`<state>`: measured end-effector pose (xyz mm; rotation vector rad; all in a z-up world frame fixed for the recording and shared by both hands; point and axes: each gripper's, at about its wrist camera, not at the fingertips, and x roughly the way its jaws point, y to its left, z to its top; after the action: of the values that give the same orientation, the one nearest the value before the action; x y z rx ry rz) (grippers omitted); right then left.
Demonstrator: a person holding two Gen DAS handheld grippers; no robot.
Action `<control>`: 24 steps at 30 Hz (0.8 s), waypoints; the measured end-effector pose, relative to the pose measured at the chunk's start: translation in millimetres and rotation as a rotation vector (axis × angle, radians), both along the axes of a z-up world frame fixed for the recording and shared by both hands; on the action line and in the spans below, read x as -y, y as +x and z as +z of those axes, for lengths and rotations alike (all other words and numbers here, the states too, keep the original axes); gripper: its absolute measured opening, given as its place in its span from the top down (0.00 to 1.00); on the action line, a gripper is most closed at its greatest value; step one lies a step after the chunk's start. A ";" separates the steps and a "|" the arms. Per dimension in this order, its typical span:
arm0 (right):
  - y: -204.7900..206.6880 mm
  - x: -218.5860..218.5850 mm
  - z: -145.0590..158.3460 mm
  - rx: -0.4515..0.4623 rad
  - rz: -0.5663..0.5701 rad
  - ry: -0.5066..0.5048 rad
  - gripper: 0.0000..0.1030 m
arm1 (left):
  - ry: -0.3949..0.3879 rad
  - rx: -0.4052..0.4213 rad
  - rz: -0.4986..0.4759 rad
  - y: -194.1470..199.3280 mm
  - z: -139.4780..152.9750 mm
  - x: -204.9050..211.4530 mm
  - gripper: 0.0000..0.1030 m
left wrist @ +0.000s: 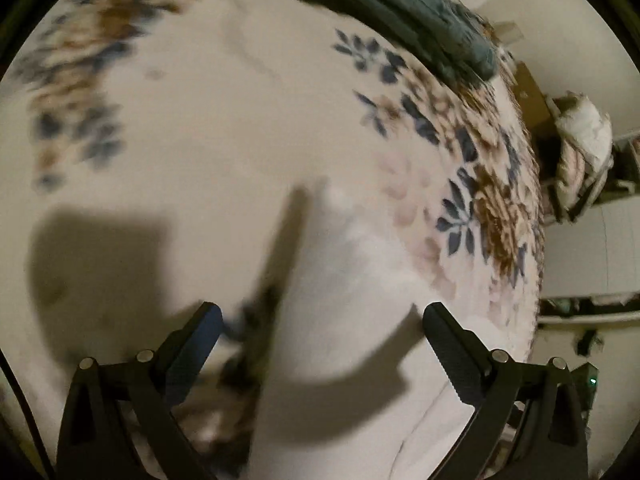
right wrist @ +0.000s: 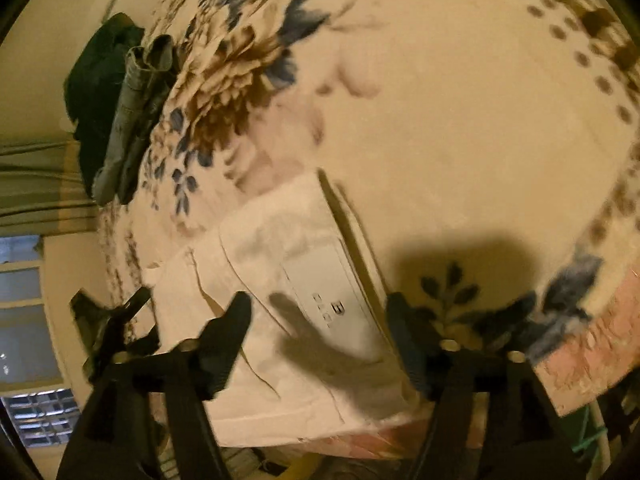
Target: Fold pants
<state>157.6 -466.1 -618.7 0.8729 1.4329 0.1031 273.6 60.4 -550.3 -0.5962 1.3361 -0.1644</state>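
White pants lie folded into a compact block near the bed's edge, w/ a pale label panel and small dark print on top. In the left wrist view the same white cloth shows only as a blurred pale mound between the fingers, cut off at the bottom; its folds can't be made out there. Both views are smeared by motion, so the lower hem and the side under the right gripper stay unclear.

Left gripper: jaws spread wide, nothing between the pads, hanging above the cloth w/ its shadow across the bedspread. Right gripper: jaws apart, also not holding anything, poised over the folded block; whether a fingertip brushes the fabric can't be told.

Around: floral bedspread, cream w/ blue and brown blooms, covers the bed. A pile of dark green and grey clothes sits at the bed's far edge, well apart from the pants; the left view shows it as teal-grey fabric. A window is off to one side.
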 end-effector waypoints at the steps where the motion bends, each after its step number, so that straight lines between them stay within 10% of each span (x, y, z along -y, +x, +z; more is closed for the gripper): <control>1: 4.7 -1.3 -8.3 -0.022 0.024 0.010 0.26 | -0.035 0.004 -0.020 5.4 -4.9 2.7 0.31; 3: 18.0 -12.9 -27.4 -0.063 0.037 0.035 0.28 | -0.066 0.014 -0.045 10.9 -9.5 3.9 0.53; 6: 30.7 -21.1 -26.5 -0.015 0.047 0.032 0.74 | -0.078 0.006 -0.029 7.6 -12.6 -9.5 0.67; 8: 38.2 -28.8 -5.5 0.073 0.086 -0.020 0.81 | -0.100 -0.021 0.022 4.8 -19.6 -26.3 0.69; 12: 44.0 -47.5 1.7 0.040 0.225 -0.118 0.77 | -0.160 -0.034 0.075 -0.2 -23.0 -34.6 0.62; 19: -17.2 -9.2 -6.8 -0.118 0.098 0.045 0.30 | -0.116 0.012 0.065 -51.1 31.9 -24.7 0.31; 23: -56.9 -20.4 -52.7 -0.262 -0.012 0.177 0.30 | -0.004 0.010 0.010 -88.7 30.4 -2.6 0.31; 24: -63.2 -23.3 -62.9 -0.263 -0.061 0.229 0.45 | 0.039 -0.010 -0.011 -97.1 20.6 5.6 0.31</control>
<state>94.4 -442.7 -681.6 1.1501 1.6594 0.1109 176.6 54.7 -529.7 -0.5575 1.3497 -0.1438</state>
